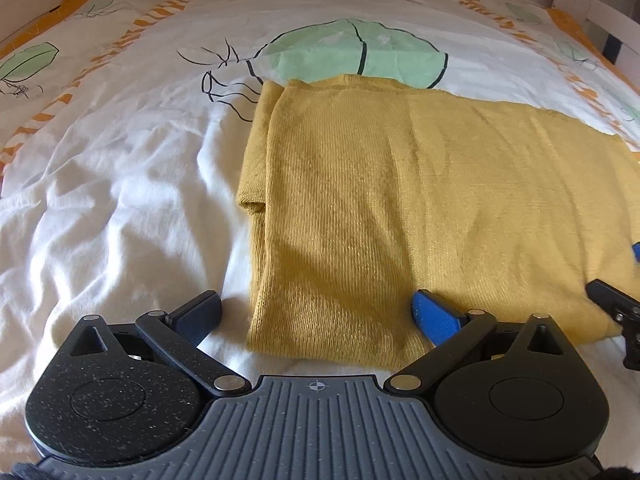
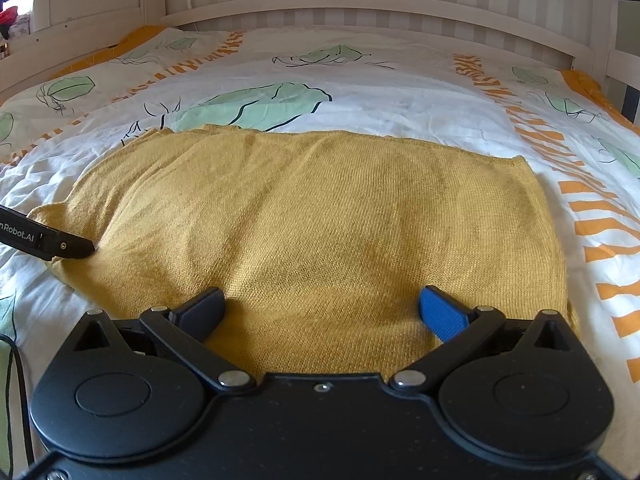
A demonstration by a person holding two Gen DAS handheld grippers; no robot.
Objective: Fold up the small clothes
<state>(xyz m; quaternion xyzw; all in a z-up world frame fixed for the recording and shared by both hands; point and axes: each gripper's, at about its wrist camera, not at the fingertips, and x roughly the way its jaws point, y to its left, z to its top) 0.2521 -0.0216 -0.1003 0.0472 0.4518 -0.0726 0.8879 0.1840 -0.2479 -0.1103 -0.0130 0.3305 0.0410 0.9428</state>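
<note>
Now both claws gape wide: left claw (image 1: 316,312) at the yellow knit top's (image 1: 400,200) near-left corner, right claw (image 2: 322,308) over its near edge on the bed (image 2: 400,92).

Mustard-yellow knit garment (image 2: 320,216), fine ribbed weave; white duvet cover (image 1: 120,200) with pale green leaves outlined in black, big one at 12 o'clock of the knit; orange dashed stripes at 3 o'clock; black grippers, one blue pad (image 2: 442,314) and one dark navy pad (image 2: 202,312) each; cream striped headboard (image 2: 360,4).
</note>
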